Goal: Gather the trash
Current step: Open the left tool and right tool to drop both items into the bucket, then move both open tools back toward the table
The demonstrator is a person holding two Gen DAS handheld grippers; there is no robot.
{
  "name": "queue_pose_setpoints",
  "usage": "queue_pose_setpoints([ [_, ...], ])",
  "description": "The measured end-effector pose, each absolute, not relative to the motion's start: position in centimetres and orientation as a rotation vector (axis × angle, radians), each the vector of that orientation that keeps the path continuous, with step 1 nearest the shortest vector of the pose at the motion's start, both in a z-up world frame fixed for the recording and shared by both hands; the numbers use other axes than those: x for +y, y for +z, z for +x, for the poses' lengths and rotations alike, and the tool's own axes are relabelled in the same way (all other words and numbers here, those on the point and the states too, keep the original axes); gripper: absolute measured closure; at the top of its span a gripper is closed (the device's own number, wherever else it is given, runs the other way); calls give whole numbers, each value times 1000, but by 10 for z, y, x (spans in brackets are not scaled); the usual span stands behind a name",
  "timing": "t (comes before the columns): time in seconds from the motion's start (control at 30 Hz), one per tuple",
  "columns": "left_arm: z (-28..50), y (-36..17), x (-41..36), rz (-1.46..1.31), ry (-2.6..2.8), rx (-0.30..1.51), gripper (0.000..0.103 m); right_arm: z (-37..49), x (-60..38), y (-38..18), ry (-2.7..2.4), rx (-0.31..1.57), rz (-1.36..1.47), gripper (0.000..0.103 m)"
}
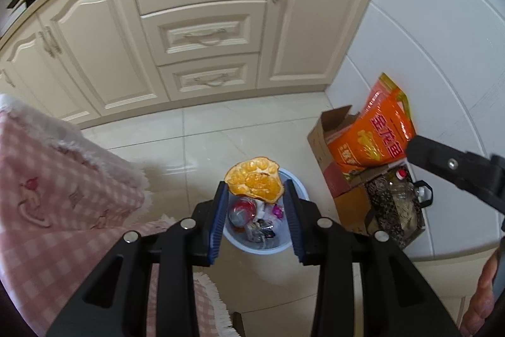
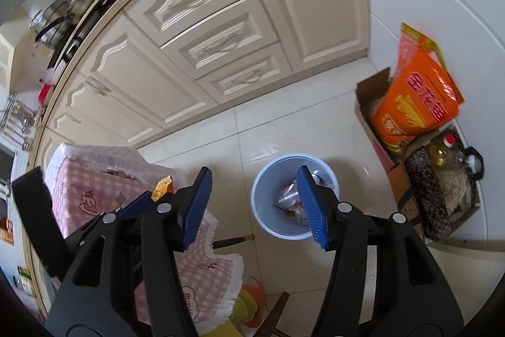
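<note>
My left gripper [image 1: 256, 190] is shut on an orange peel [image 1: 254, 181] and holds it above a light blue trash bin [image 1: 301, 188] on the floor. The bin holds several wrappers and scraps. In the right wrist view the bin [image 2: 262, 210] stands on the tiles just ahead. My right gripper [image 2: 254, 174] is open and empty above the bin's left side. The left gripper with the peel [image 2: 162, 188] shows at the left of that view, over the pink cloth.
A table with a pink checked cloth [image 1: 47, 179] is at the left. Cream cabinets [image 1: 202, 21] stand behind. A cardboard box with an orange bag [image 1: 375, 135] and a dark bag with a bottle [image 1: 394, 204] sit by the white wall at right.
</note>
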State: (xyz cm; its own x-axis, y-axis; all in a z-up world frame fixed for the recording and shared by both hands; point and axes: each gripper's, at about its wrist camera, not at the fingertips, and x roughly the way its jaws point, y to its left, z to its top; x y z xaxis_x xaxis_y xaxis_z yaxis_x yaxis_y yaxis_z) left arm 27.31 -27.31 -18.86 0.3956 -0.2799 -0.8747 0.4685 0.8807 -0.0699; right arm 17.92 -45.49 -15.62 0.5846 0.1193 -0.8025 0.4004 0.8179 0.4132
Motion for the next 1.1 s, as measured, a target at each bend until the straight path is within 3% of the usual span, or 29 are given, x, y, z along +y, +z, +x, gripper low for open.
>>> queue_pose_setpoints([
  [0.07, 271, -190, -280, 209, -494, 1065, 66, 170, -462, -157, -201, 946, 615, 47],
  [0.13, 268, -190, -285, 219, -501, 1065, 55, 163, -468, -157, -217, 948, 620, 47],
  [0.17, 267, -191, -286, 218, -500, 1066, 54, 159, -471, -158, -225, 949, 625, 47],
  [0.57, 254, -172, -269, 199, -468, 1061, 54, 152, -458, -148, -191, 946, 613, 47],
  [1.1, 219, -71, -151, 79, -391, 855, 48, 181, -330, -68, 18, 838, 442, 45],
])
